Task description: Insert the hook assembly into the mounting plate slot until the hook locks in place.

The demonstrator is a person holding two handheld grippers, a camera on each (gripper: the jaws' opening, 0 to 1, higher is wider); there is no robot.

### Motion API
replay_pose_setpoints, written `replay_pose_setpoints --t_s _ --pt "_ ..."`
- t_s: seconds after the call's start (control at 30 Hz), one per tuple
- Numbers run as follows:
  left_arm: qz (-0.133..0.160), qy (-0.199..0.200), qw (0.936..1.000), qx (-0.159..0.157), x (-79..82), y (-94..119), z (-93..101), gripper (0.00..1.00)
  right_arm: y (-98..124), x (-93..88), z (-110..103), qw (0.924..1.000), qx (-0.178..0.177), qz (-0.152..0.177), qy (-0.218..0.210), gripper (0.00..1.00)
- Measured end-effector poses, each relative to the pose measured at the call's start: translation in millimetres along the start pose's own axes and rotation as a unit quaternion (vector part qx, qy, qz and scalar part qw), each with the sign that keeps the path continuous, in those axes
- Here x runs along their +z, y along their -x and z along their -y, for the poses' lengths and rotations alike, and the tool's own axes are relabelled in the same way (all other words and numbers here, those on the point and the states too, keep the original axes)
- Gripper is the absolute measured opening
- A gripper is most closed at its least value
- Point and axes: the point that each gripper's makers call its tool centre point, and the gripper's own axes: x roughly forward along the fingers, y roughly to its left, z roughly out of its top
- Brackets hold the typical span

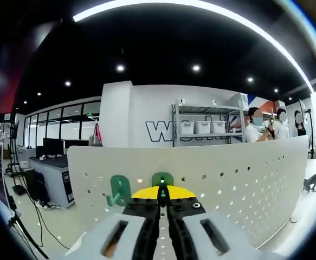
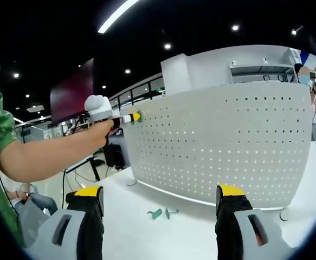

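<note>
The white perforated mounting plate (image 1: 244, 173) stands upright on the table. My left gripper (image 1: 162, 193) is shut on a green hook (image 1: 162, 179) and presses it against the plate's upper part. A second green hook (image 1: 118, 189) hangs on the plate just to its left. In the right gripper view, the left gripper (image 2: 127, 117) is at the plate's (image 2: 228, 141) top left edge, held by a person's arm (image 2: 49, 154). My right gripper (image 2: 159, 201) is open above the table with nothing between its jaws. Two green hook pieces (image 2: 156, 214) lie on the table in front of the plate.
The white table (image 2: 147, 238) stretches below the plate. Behind the plate are a shelf with white bins (image 1: 204, 127), desks with monitors (image 1: 53, 146) at left, and people (image 1: 253, 125) at right. A dark object (image 1: 310, 182) lies at the table's right.
</note>
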Motion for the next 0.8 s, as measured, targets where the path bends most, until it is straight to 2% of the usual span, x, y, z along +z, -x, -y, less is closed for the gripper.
replay_pose_setpoints --t_s 0.43,0.53,0.8 --pt "0.003 -0.003 1.0 0.005 -2.3 -0.6 -0.2 0.03 0.9 -0.2 1.6 1.0 -0.002 0.001 -0.001 0.87" --pt "0.003 -0.021 0.9998 0.006 -2.1 -0.6 0.6 0.03 1.1 -0.9 2.3 1.0 -0.003 0.0 -0.001 0.87" --pt "0.009 -0.038 0.9992 0.005 -3.0 -3.6 -2.2 0.03 1.0 -1.4 4.0 1.0 -0.004 0.0 -0.003 0.87"
